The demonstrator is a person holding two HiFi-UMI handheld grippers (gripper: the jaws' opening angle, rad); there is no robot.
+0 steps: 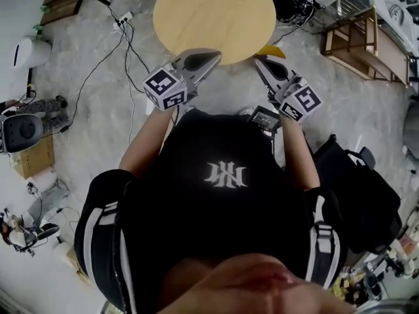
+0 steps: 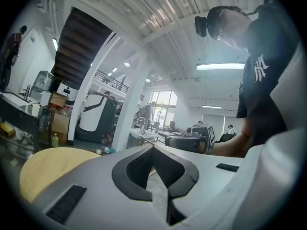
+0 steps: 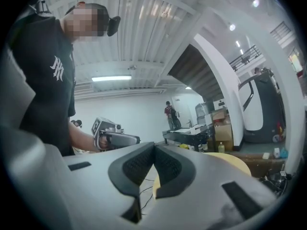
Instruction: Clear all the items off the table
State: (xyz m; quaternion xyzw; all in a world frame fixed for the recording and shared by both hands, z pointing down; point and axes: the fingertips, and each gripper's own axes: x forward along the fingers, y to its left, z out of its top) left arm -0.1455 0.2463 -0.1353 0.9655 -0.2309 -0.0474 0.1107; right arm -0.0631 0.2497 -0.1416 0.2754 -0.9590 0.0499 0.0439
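Note:
The round wooden table [image 1: 215, 18] stands in front of me with a bare top. My left gripper [image 1: 213, 57] hovers at its near edge, jaws shut and empty. My right gripper [image 1: 259, 60] is held just right of it, also shut with nothing between the pads. A small yellow thing [image 1: 270, 50] shows by the table's near right rim, partly hidden behind the right gripper; what it is I cannot tell. In the left gripper view the jaws [image 2: 153, 145] meet, with the tabletop [image 2: 43, 166] at the left. The right gripper view shows closed jaws [image 3: 154, 145] and the table [image 3: 237, 164] behind them.
Cables and a power strip [image 1: 123, 19] lie on the grey floor left of the table. A wooden frame [image 1: 363, 44] stands at the right, a black seat [image 1: 357, 188] beside me. Boxes and gear [image 1: 26, 142] sit at the left. Each gripper view shows the other gripper [image 2: 192, 140] [image 3: 115, 138].

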